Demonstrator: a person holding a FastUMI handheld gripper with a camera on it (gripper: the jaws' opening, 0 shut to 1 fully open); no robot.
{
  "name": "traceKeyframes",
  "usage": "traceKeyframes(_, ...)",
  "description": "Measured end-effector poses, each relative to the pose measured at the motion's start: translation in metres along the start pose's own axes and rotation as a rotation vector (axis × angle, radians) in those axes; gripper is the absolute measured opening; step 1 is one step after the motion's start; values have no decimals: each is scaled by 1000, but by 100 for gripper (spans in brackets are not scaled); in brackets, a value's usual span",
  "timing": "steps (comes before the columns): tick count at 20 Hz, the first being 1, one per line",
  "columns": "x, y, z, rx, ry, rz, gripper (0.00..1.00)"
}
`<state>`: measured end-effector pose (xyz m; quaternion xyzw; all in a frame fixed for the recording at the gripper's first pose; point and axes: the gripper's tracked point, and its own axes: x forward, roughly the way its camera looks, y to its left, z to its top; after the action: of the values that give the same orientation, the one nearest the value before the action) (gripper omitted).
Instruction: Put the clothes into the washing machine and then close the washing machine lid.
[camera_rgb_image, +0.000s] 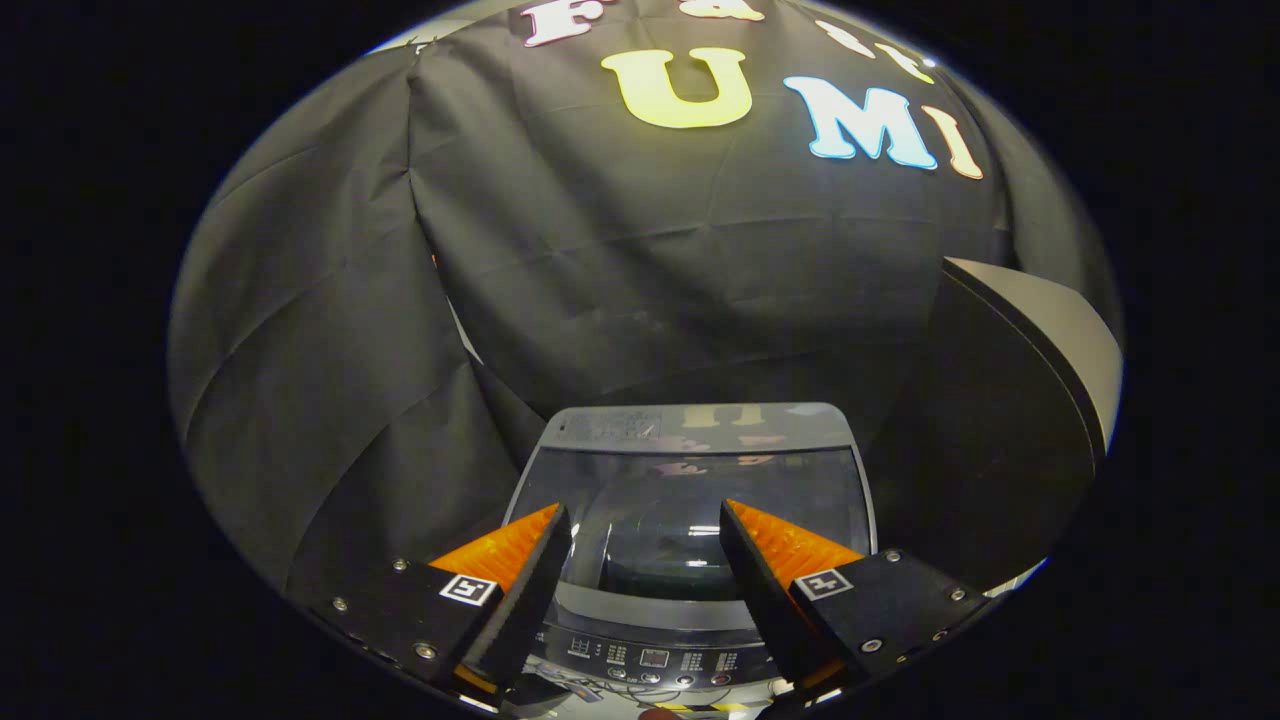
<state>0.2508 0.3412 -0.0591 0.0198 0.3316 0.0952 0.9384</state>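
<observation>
- Gripper view: the gripper (645, 520) hangs above a top-loading washing machine (690, 540), its 2 fingers spread apart with nothing between them, so it is released and empty.
- The machine sits just ahead of and below the fingers, backed by the booth's black cloth wall (620, 270). Its control panel (655, 658) lies nearest, between the finger bases.
- The washing machine lid (690, 470) looks like a dark, glossy glass panel in a grey frame. Reflections make it hard to tell whether it lies flat or is raised; I judge it down.
- No clothes can be made out here; whether any are inside, I cannot tell.
- Judged step: either the start or the very end. If the lid is shut and the clothes are still out, the next move calls for lifting it by its front edge.
- A dark, grey-edged panel (1010, 400) stands beside the machine.
</observation>
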Motion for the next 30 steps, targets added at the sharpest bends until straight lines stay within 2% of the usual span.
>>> traceKeyframes(4, -16, 2, -7, -24, -19, 21, 92)
traceKeyframes(13, -96, -12, 8, -53, -165, 50, 93)
traceKeyframes(21, -183, -55, 23, -157, -364, 68, 95)
traceKeyframes(30, -265, -137, 31, -137, -496, 17, 94)
